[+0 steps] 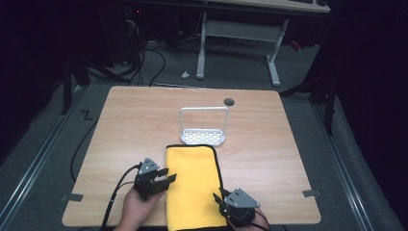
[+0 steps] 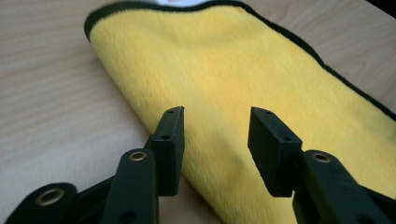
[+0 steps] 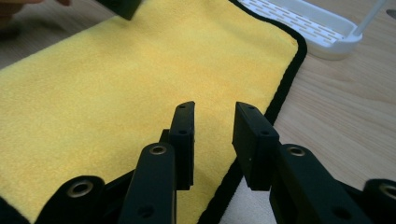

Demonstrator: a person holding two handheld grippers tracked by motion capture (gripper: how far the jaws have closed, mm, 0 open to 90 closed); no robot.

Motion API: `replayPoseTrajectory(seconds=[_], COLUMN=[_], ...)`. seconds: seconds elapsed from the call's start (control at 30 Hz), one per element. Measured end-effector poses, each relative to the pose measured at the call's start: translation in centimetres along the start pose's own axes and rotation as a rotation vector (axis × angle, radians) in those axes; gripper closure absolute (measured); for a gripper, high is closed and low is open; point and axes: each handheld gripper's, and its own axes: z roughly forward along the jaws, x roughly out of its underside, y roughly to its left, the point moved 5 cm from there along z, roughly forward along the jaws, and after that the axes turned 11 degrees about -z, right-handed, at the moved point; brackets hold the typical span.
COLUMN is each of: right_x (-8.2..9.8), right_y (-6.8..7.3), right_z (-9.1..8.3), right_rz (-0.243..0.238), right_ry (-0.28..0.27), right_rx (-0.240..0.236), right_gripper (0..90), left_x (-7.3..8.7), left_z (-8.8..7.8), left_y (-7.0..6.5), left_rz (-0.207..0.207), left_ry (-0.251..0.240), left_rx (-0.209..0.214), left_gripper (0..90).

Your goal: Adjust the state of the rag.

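Both tongs, the left gripper [image 1: 166,176] and the right gripper [image 1: 218,198], hang released with nothing between their jaws over the folded yellow cloth [image 1: 192,185] at the table's [image 1: 130,125] near edge (soft, light, probably floppy), best pinched at its black-trimmed border, near the white rack [image 1: 203,136].

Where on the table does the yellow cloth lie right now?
In the high view the yellow cloth lies at the table's near edge, between both grippers, just in front of the white rack.

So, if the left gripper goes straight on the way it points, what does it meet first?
Most likely the yellow cloth: the left gripper has open jaws aimed at its folded edge, though the remaining gap is hard to judge.
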Motion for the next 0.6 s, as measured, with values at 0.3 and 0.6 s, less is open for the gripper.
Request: replayPoseTrajectory(seconds=[0.3, 0.6], right_x=[-1.4, -1.7], right_y=[-2.7, -4.2], right_z=[2.3, 8.4], right_rz=[0.009, -0.002], right_ry=[0.021, 0.160], right_rx=[0.021, -0.001], right_gripper=[76.5, 79.5], left_x=[1.1, 1.4], left_z=[0.7, 0.8], left_y=[-1.2, -0.8], left_rz=[0.095, 0.093], left_ry=[0.049, 0.080], left_rx=[-0.020, -0.007], left_gripper=[70.1, 69.5])
